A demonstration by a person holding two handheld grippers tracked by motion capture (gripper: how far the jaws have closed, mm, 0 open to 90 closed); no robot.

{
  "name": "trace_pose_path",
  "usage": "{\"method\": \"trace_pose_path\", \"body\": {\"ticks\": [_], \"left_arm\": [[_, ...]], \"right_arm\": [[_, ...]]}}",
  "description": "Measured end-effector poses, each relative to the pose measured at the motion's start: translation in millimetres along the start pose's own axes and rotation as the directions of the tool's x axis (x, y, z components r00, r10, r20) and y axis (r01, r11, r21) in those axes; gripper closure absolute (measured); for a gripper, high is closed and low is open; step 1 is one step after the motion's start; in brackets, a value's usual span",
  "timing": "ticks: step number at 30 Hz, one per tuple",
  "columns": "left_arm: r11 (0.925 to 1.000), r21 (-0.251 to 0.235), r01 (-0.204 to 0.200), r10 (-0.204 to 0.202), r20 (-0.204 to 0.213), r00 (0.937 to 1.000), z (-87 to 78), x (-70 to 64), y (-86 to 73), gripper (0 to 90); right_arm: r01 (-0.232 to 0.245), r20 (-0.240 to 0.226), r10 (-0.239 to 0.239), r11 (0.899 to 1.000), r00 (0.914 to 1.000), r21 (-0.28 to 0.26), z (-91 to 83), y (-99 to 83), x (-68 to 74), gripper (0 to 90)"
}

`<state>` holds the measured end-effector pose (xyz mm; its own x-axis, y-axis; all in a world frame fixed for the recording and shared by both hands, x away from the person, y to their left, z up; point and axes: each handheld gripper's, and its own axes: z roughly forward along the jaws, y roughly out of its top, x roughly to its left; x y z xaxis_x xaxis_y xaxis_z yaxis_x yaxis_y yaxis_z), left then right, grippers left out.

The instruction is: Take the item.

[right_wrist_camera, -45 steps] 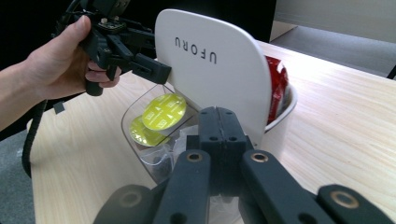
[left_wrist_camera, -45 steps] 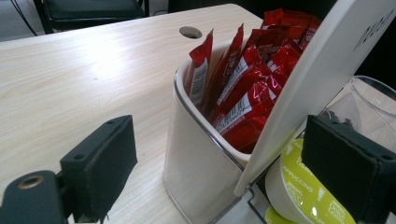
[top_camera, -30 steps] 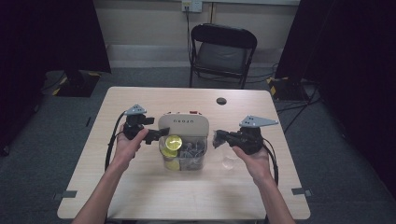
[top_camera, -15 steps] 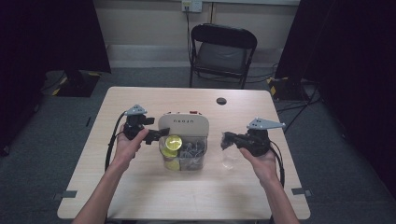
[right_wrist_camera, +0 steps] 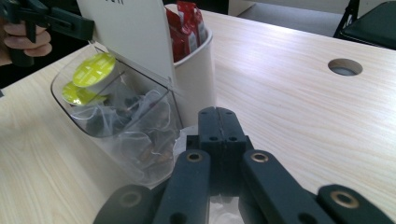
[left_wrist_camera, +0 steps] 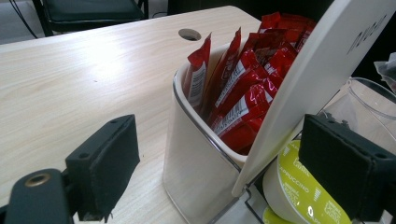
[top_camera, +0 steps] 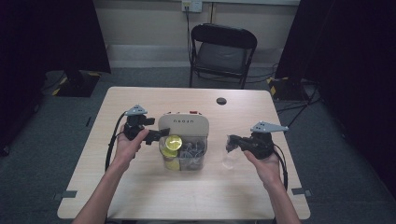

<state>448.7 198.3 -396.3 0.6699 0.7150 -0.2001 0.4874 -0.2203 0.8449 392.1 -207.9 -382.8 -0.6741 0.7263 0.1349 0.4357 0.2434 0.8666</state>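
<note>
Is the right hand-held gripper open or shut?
Shut: in the right gripper view the right hand-held gripper has its jaws pressed together, pinching a clear bag.

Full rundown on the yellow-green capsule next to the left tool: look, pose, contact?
The yellow-green capsule is a squat round pod with a cream plastic-looking body and a lime foil-like lid printed "CAPPUCCINO". It lies tilted in the clear bin at the front of the white organizer, lid facing up and outward, above a second lime capsule. The left tool, jaws wide open, sits beside it; one pad overlaps it in the left gripper view, but contact cannot be confirmed.
</note>
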Motion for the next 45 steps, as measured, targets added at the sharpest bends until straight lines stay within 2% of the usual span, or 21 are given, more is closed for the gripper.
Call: {"method": "trace_pose_path", "body": {"ticks": [13,22,26,31,40,45], "left_arm": [[1.0000,0.004,-0.005,0.005,0.004,1.0000,1.1,0.0,-0.3,12.1],[1.0000,0.008,0.000,0.000,0.005,1.0000,1.1,0.3,-0.7,12.1],[1.0000,0.009,0.001,-0.001,0.006,1.0000,1.5,0.7,-1.0,12.1],[0.9999,0.015,-0.004,0.004,0.006,1.0000,1.4,1.1,-1.1,12.1],[0.9999,0.013,0.006,-0.006,0.007,1.0000,1.5,0.6,-1.2,12.1],[0.9999,0.014,0.004,-0.004,0.012,0.9999,2.2,1.2,-2.0,12.5]], "right_arm": [[-0.027,0.032,0.027,0.999,0.9991,0.026,2.3,-12.1,-9.1,90.0],[-0.048,0.030,0.047,0.998,0.9984,0.038,4.0,-18.4,-13.6,90.0],[-0.043,0.038,0.041,0.998,0.9984,0.052,5.3,-20.3,-13.3,88.5],[-0.040,0.036,0.038,0.998,0.9986,0.057,6.8,-20.3,-11.9,82.9],[-0.048,0.058,0.045,0.998,0.9973,0.051,6.4,-19.9,-11.6,65.3],[-0.044,0.060,0.042,0.999,0.9973,0.033,1.2,-19.3,-11.2,64.0]]}}
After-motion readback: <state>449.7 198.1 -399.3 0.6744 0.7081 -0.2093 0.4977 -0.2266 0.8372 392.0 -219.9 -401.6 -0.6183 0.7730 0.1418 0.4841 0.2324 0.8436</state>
